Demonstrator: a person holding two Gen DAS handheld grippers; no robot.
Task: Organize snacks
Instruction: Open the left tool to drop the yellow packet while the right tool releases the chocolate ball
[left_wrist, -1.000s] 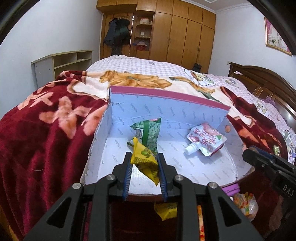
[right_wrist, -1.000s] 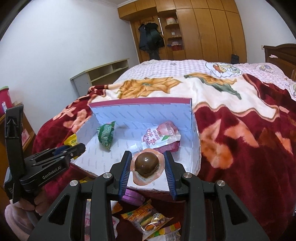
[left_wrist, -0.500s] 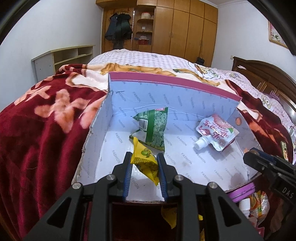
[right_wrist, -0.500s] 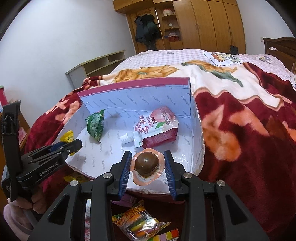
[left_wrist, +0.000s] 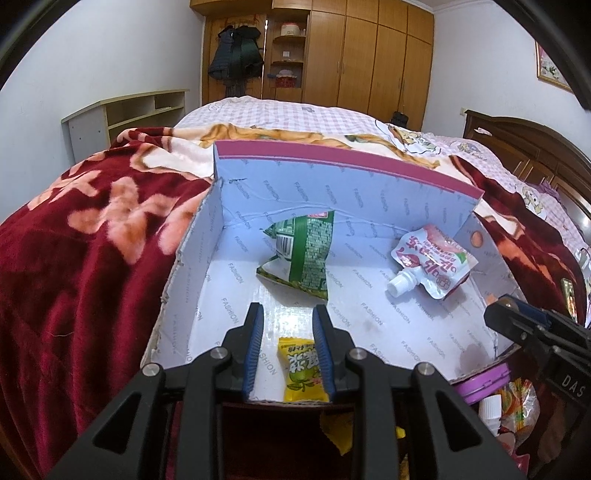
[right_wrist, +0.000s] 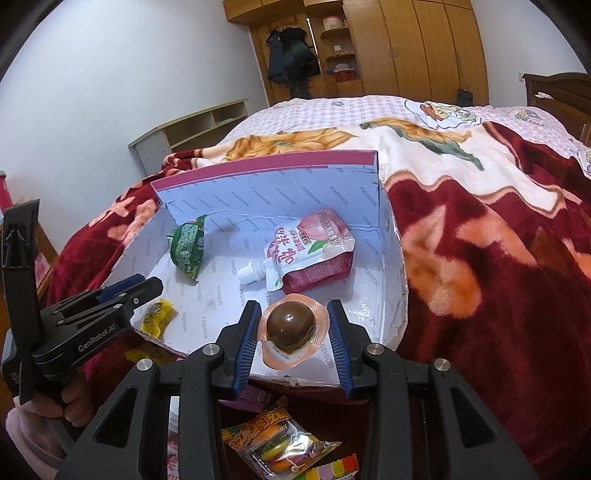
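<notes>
The left claw (left_wrist: 287, 308) has its jaws drawn close, leaving only a narrow gap. The candy (left_wrist: 303, 373) lies flat and label up on the box (left_wrist: 332, 192) floor, low in the frame between the pads. Its long axis runs up the frame along the fingers. Its right edge meets the right pad, but bare floor shows beside the left pad, so it does not look pinched. Its lower end sits at the box's near edge.

Above the candy the floor is bare up to the green packet (left_wrist: 306, 258). The pouch (left_wrist: 432, 262) lies at right centre, its cap pointing lower left.

In the right view the right claw (right_wrist: 293, 303) pinches the cup (right_wrist: 291, 325) by its rim, brown dome towards the camera, over the near right of the floor. The box's right wall stands close by, with blanket (right_wrist: 498, 277) beyond it. A gummy pack (right_wrist: 277, 443) lies at the bottom of the frame, outside the box.
</notes>
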